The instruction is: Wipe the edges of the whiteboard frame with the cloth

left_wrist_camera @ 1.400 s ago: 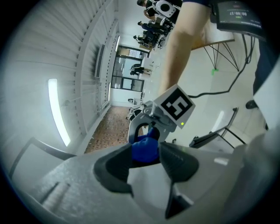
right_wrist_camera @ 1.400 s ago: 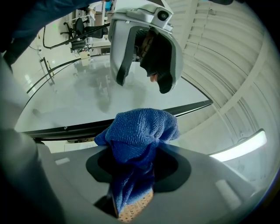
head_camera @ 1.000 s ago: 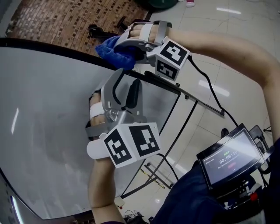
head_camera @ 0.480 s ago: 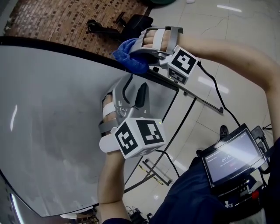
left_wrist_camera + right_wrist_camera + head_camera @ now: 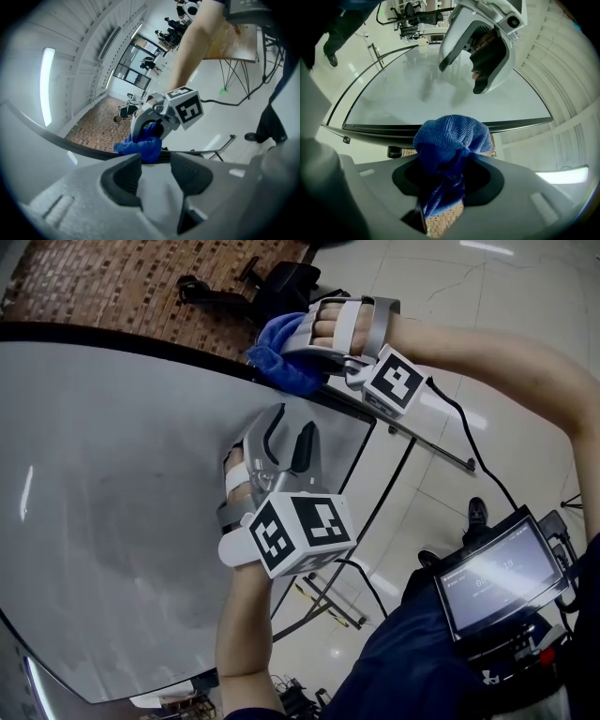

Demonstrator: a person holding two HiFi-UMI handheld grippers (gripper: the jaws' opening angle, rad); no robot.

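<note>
Cloth: the blue cloth (image 5: pixel 281 357) is bunched into a ball and sits against the far edge of the whiteboard frame (image 5: pixel 112 341), close to its far right corner. In the right gripper view, the cloth (image 5: pixel 452 140) bulges forward out of the jaws and covers a stretch of the black frame (image 5: pixel 379 129).

Right tool: my right tool (image 5: pixel 450 173) is clamped on the cloth, with a tail of cloth hanging back between the jaws. It lies nearly level along the far edge, and its marker cube (image 5: pixel 398 381) points right.

Frame: a thin black rim runs round the whiteboard surface (image 5: pixel 112 474), which is plain white. The right edge drops from the corner by the cloth down to the stand legs (image 5: pixel 375 512).

Left tool: my left tool (image 5: pixel 286 432) is over the board just inside the right edge, nearer to me than the cloth and apart from it. It points steeply down at the surface. Its jaws (image 5: pixel 154 171) stand a narrow way apart and hold nothing, so only board shows in the gap. I cannot tell whether the tips touch the board.

Left view: the cloth (image 5: pixel 140 143) and the right tool show just past my left jaws, on the dark frame line (image 5: pixel 70 140).

Around: there is a pale tiled floor (image 5: pixel 506 352) to the right and a brick-patterned floor (image 5: pixel 122 287) beyond the far edge. A small lit screen (image 5: pixel 502 577) is near me on the right.
</note>
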